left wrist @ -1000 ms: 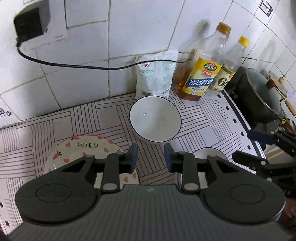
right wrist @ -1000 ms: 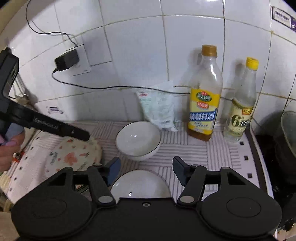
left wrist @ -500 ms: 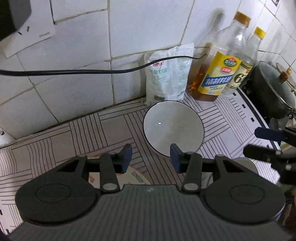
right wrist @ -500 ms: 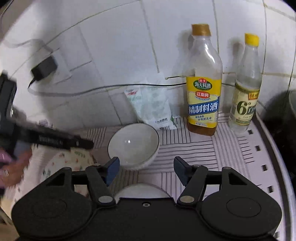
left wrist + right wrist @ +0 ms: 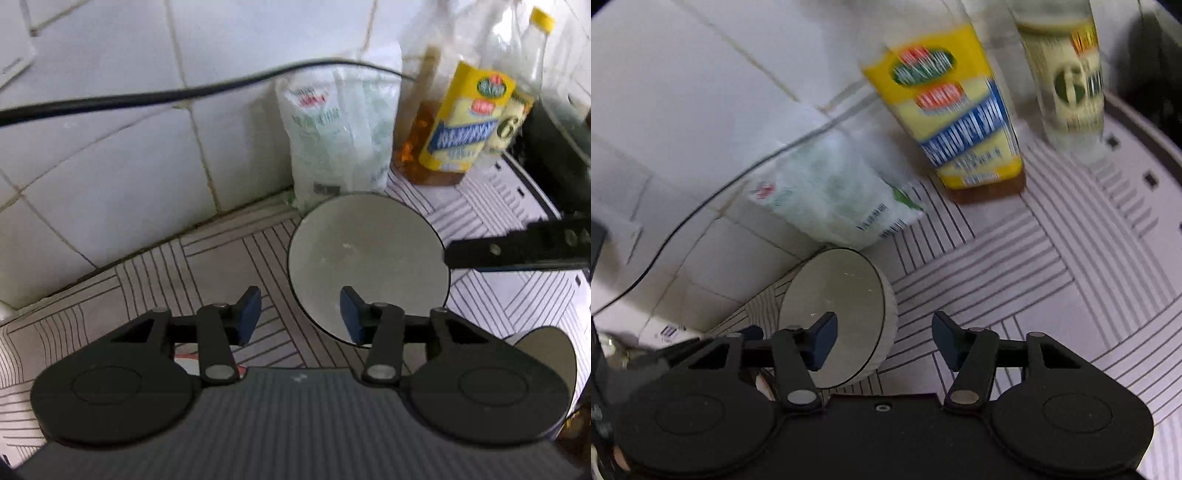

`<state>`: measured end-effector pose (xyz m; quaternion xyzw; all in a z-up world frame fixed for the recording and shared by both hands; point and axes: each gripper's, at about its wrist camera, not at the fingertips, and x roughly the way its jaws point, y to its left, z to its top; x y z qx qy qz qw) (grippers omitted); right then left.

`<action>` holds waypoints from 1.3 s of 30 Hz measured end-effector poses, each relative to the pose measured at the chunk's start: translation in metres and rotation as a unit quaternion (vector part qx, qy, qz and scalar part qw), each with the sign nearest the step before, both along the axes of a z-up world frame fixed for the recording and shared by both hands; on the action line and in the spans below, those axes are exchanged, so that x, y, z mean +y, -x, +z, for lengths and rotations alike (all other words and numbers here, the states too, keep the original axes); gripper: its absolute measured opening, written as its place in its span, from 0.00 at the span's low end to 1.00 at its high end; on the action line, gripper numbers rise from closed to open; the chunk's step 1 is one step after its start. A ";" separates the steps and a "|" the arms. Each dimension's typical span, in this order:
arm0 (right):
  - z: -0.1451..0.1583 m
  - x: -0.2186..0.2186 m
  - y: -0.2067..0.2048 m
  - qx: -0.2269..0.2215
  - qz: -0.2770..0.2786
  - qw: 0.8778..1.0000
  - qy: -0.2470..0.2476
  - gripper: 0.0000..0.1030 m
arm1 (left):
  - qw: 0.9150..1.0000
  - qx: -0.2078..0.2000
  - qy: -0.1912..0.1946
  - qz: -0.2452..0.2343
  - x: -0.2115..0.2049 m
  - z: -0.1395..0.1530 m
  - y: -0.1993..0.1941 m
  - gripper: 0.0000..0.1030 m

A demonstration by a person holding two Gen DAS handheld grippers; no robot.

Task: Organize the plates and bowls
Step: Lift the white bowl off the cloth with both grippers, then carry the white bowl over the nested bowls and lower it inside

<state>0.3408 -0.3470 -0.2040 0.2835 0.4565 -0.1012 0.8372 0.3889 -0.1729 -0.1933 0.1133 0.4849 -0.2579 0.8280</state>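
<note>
We see a bowl point(image 5: 369, 266) on the mat point(image 5: 229, 266), near the wall point(image 5: 110, 155). Behind the bowl a bag point(image 5: 338, 136) leans on the wall. Right of the bag stand two bottles point(image 5: 461, 122), side by side. A cord point(image 5: 147, 96) runs along the wall above the bag. A second bowl point(image 5: 550, 354) sits closer to us, on the right.

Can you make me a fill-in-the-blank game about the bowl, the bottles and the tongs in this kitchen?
1. The white bowl has a thin ____ line around its rim.
2. The big bottle wears a label that is mostly ____.
3. The bag leans against the tiled ____.
4. The rim of the bowl sits between the pads of the right ____.

Missing words: black; yellow; wall; tongs
</note>
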 end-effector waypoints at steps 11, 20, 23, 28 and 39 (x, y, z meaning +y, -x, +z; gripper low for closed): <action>-0.026 -0.009 -0.018 0.032 -0.024 0.999 -0.024 0.15 | 0.999 0.020 -0.025 0.002 -0.010 -0.013 -0.009 0.37; -0.024 0.000 -0.022 0.024 -0.010 0.999 0.025 0.07 | 0.999 0.051 -0.003 0.008 -0.011 -0.016 -0.006 0.16; -0.024 -0.003 -0.021 0.029 -0.016 0.999 0.017 0.09 | 0.999 0.047 0.002 0.010 -0.011 -0.012 -0.003 0.16; -0.011 0.003 -0.009 0.018 -0.009 0.999 0.029 0.10 | 0.997 0.068 0.013 0.020 -0.007 -0.002 0.003 0.16; 0.053 0.019 0.049 -0.058 -0.009 0.998 0.032 0.11 | 0.996 0.055 0.063 0.009 0.005 0.066 0.038 0.16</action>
